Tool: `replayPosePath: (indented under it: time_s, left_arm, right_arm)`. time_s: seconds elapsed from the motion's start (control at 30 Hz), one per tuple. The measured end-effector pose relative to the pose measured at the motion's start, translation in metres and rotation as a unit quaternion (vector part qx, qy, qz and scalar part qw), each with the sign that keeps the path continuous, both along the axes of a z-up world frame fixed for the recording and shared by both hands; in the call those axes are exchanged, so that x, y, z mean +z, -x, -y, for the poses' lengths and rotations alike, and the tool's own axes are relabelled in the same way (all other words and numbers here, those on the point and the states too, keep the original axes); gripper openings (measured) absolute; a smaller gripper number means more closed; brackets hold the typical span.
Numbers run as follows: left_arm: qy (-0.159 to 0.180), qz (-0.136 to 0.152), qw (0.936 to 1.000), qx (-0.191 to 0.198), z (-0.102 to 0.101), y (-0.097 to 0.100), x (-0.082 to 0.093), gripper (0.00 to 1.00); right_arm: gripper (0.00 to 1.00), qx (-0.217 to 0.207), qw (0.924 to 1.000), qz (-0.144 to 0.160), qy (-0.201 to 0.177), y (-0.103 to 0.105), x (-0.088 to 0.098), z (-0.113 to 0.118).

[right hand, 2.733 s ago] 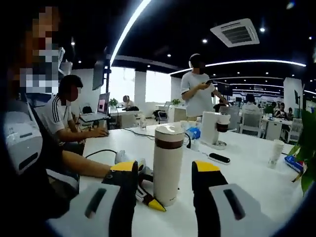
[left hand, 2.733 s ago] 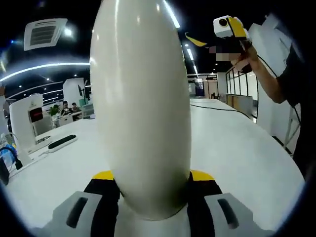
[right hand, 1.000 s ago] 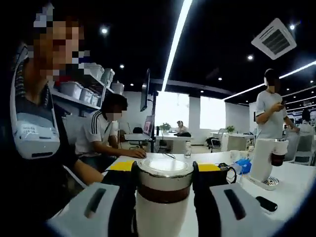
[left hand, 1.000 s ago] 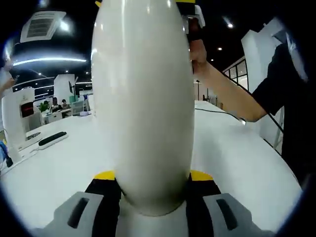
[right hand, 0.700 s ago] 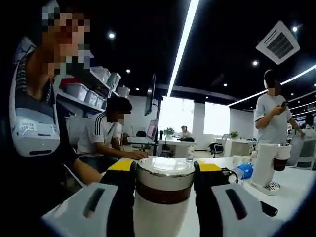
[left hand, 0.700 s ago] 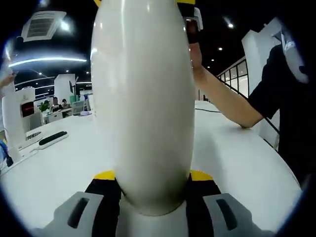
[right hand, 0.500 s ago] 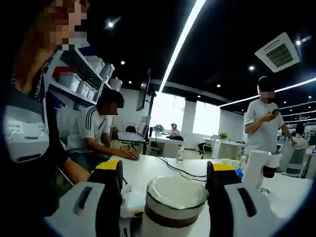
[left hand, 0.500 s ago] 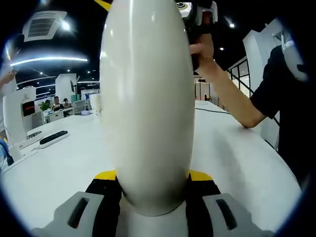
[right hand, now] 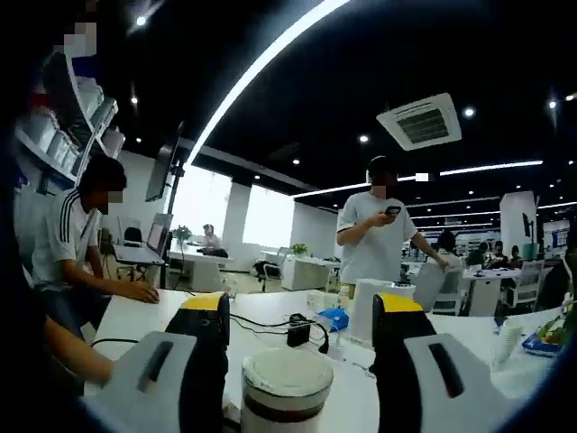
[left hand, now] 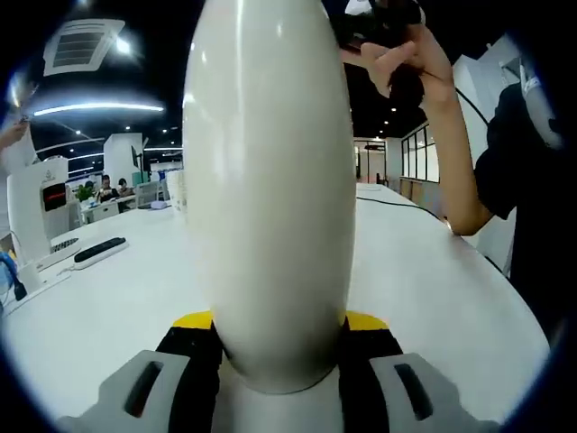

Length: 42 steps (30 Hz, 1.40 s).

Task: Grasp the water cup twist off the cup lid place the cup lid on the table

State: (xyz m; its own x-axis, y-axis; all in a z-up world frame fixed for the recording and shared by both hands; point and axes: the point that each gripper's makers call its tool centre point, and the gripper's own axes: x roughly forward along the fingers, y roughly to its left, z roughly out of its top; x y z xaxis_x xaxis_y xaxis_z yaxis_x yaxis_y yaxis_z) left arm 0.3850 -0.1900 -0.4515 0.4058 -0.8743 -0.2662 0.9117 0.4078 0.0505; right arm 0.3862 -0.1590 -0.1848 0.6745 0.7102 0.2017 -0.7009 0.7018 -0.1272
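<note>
The water cup [left hand: 270,180], a tall white body, stands up close in the left gripper view, and my left gripper [left hand: 275,327] is shut on its lower part. Its top is cut off by the view's edge. A hand [left hand: 410,68] holds my right gripper [left hand: 370,23] up beside the cup's top. In the right gripper view the white cup lid [right hand: 287,374] with a brown band under it sits low between the jaws. My right gripper [right hand: 302,311] stands open there, with a gap on each side of the lid.
The white table [left hand: 433,289] stretches to the right of the cup. A black remote [left hand: 99,251] and a white appliance [left hand: 36,207] lie at the far left. A black adapter with a cable [right hand: 297,332], a seated person [right hand: 77,234] and a standing person [right hand: 374,234] show behind the lid.
My right gripper was closed around the lid, then opened and drew up and away from it; its view has swung right. The left gripper still holds the cup.
</note>
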Motion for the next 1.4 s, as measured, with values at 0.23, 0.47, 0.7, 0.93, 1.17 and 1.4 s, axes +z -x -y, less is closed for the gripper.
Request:
replayPosePath:
  time_s: [0.23,0.47,0.7,0.93,1.17,1.4]
  left_arm:
    - [0.0,0.001,1.0,0.001,0.001,0.0,0.001,0.52]
    - [0.0,0.001,1.0,0.002,0.001,0.001,0.002,0.52]
    - [0.001,0.002,1.0,0.001,0.0,0.002,0.002,0.52]
    - [0.001,0.002,1.0,0.001,-0.001,0.001,0.002,0.52]
    - [0.001,0.002,1.0,0.0,-0.001,0.003,0.002,0.52]
    - [0.002,0.002,1.0,-0.002,-0.001,0.005,0.003,0.52]
  right_arm:
    - [0.62,-0.03,0.9994,-0.003,-0.019,-0.005,-0.007,0.002]
    - [0.49,-0.018,0.9996,-0.021,0.011,-0.009,-0.027,-0.007]
    - [0.36,0.013,0.9994,-0.017,0.028,0.0,-0.03,-0.013]
    - [0.6,-0.011,0.9989,-0.019,0.042,-0.009,-0.033,-0.005]
    - [0.55,0.016,0.9966,-0.056,0.059,-0.006,-0.056,-0.019]
    - [0.52,0.092,0.9926,-0.036,0.071,0.001,-0.054,-0.026]
